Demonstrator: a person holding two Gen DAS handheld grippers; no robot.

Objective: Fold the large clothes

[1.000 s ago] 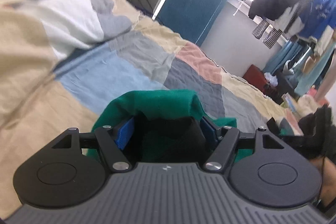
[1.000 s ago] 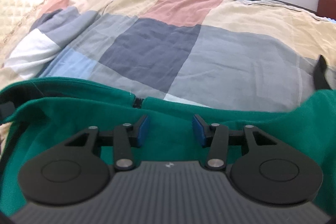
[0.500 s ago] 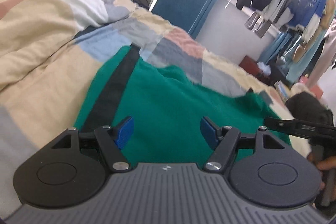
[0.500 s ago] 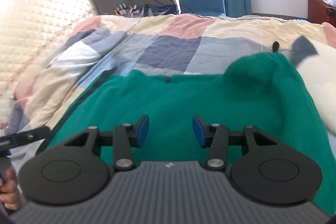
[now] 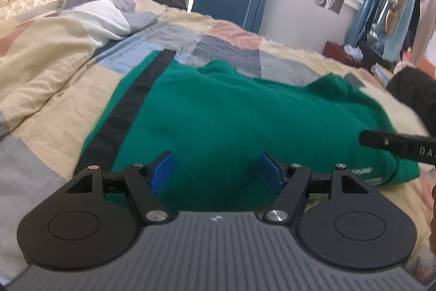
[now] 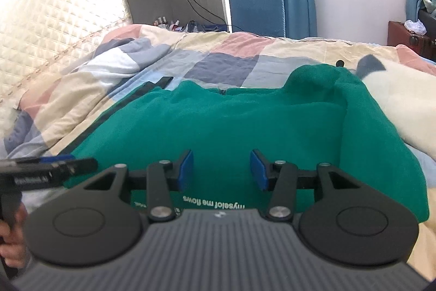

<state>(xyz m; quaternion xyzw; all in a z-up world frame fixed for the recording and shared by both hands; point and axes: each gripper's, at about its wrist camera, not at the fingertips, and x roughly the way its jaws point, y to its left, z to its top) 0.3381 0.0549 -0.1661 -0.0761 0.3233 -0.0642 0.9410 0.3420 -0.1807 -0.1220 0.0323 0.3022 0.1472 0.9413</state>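
Both grippers' fingers apart and empty above the green garment (image 5: 218, 113), left (image 5: 216, 171) wider than right (image 6: 222, 168).

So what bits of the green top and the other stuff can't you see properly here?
- Green top: its near edge is hidden behind the right gripper in the right wrist view.
- White writing on it: partly covered by that gripper, too blurred to read surely.
- Left gripper: covers the top's near edge in the left wrist view.
- White fluffy thing: cut off by the right edge, so I cannot tell what it is.
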